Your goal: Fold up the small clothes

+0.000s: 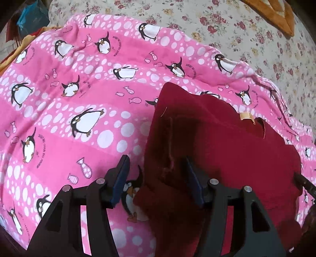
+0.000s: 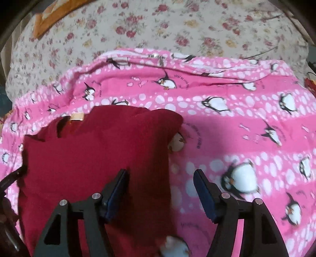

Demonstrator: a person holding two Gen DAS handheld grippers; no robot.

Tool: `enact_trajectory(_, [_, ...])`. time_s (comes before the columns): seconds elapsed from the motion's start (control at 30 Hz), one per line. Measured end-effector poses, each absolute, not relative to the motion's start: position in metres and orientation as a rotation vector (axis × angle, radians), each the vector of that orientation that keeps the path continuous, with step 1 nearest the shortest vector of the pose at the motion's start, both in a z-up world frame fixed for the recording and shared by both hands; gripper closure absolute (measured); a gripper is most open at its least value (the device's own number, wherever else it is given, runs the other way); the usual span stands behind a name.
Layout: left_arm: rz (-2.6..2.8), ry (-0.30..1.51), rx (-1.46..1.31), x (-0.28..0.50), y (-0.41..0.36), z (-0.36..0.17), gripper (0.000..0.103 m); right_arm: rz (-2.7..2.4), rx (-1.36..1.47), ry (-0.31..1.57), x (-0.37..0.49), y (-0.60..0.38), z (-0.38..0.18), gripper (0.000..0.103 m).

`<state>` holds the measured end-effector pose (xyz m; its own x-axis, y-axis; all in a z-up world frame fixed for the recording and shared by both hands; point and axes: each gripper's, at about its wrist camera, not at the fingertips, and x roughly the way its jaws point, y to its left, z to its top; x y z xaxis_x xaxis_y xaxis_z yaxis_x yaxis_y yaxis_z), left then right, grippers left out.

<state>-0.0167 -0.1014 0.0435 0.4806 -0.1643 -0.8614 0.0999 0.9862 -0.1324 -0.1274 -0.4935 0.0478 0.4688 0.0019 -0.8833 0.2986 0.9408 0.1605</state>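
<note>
Looking along the left claw (image 1: 158,181) from its own camera, its two blue-padded jaws stand apart at the bottom of the frame. The left edge of the dark red garment (image 1: 217,150) lies between them, but the pads do not press on it, so this claw is open. The garment fills the lower right of that view, spread flat, with a small pale label (image 1: 245,117) near its upper edge.

In the right wrist view, the right claw (image 2: 161,187) is also open at the bottom centre. Its left pad is over the red cloth, and its right pad is over the pink blanket (image 2: 246,128); the right edge of the garment runs between the two pads without being gripped. Here the garment takes the lower left of the frame, and the label sits at its top, left of centre.

Under the garment the pink blanket with penguins and white dots covers the middle of both views. Beyond it, at the top, lies a bed sheet (image 2: 158,25) with a rose pattern. An orange cloth (image 1: 276,13) shows in the upper right corner of the left view.
</note>
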Motion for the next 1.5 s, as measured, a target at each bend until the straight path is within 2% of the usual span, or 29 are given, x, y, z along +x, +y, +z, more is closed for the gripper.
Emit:
enact_trajectory(0.13, [-0.159,1.037,-0.056,-0.028,-0.102,0.051,0.046,-0.14,0.292,1.053,-0.15,-0.485,0.062,0.037])
enact_trajectory(0.33, [-0.172,1.023,-0.025,-0.048,-0.102,0.066,0.046,-0.152,0.256,1.121,-0.15,-0.474,0.036,0.037])
enact_trajectory(0.6, [-0.226,0.991,0.043,-0.095,-0.094,0.084,0.046,-0.046,0.398,1.051,-0.189,-0.481,0.081,0.036])
enact_trajectory(0.83, [-0.313,1.038,0.003,-0.149,-0.066,0.085,0.046,0.082,0.435,1.017,-0.261,-0.474,0.104,0.028])
enact_trajectory(1.33, [-0.386,1.177,-0.055,-0.23,-0.032,0.055,0.046,0.218,0.389,1.146,-0.341,-0.427,0.045,0.027])
enact_trajectory(1.37, [-0.384,1.181,-0.066,-0.231,-0.031,0.054,0.046,0.225,0.39,1.171,-0.341,-0.423,0.037,0.03])
enact_trajectory(1.47, [-0.388,1.187,-0.085,-0.237,-0.028,0.055,0.046,0.154,0.23,1.17,-0.345,-0.406,0.028,0.065])
enact_trajectory(1.5, [-0.389,1.183,-0.082,-0.24,-0.028,0.057,0.046,0.16,0.192,1.16,-0.349,-0.403,0.031,0.072])
